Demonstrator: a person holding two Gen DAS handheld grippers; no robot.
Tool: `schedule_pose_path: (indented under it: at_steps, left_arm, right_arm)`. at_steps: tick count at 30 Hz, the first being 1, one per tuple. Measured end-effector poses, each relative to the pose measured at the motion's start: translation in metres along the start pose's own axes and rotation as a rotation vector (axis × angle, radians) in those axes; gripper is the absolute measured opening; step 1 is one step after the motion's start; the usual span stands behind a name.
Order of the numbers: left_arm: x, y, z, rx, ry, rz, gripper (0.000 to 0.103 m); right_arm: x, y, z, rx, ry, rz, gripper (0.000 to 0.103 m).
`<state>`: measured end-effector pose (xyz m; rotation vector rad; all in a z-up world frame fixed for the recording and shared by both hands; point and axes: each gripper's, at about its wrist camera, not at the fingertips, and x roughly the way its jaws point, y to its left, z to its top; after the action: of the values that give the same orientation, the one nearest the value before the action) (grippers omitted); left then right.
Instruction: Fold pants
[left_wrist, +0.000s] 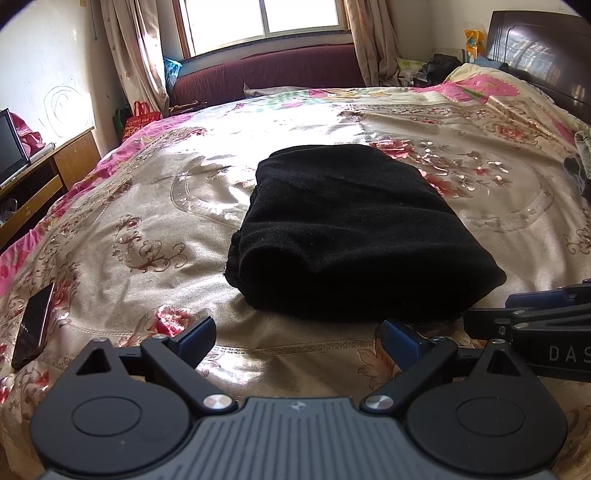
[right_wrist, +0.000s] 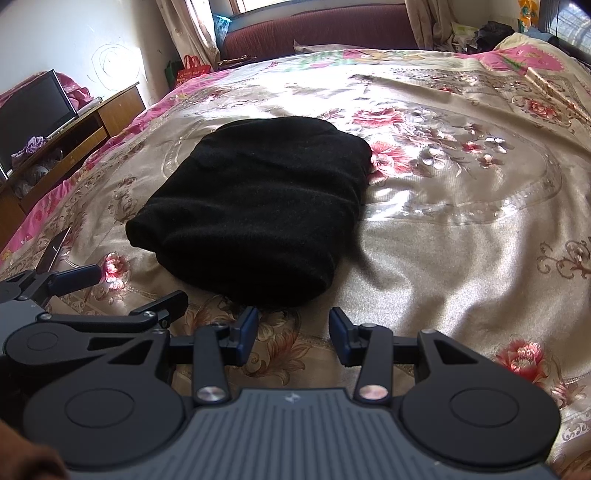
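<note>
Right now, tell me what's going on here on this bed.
A person holding a gripper in each hand is folding black pants on a floral bedspread. The pants already lie as a compact folded bundle. The left gripper and right gripper both hover just short of its near edge, jaws open, nothing between them. A dark phone lies on the bedspread off to the left.

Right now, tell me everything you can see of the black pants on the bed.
The black pants are a matte, slightly fuzzy, knit-looking fabric, folded into a thick, compact bundle with rounded corners and soft creases. Layers show along the left edge. No waistband, pockets or legs can be told apart. They lie flat near the middle of the floral bedspread, which alone touches them. Both grippers sit just short of the near edge, clear of the cloth.
</note>
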<state>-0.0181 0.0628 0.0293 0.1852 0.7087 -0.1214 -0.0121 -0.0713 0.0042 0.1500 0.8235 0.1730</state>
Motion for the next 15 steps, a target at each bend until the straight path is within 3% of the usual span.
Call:
schedule_pose_path:
  at_steps: [15]
  left_arm:
    - [-0.0016,-0.0011,0.0007,0.015,-0.009,0.020,0.103]
  right_arm:
    - [0.0003,0.0015,-0.0001,-0.005,0.005,-0.003,0.044]
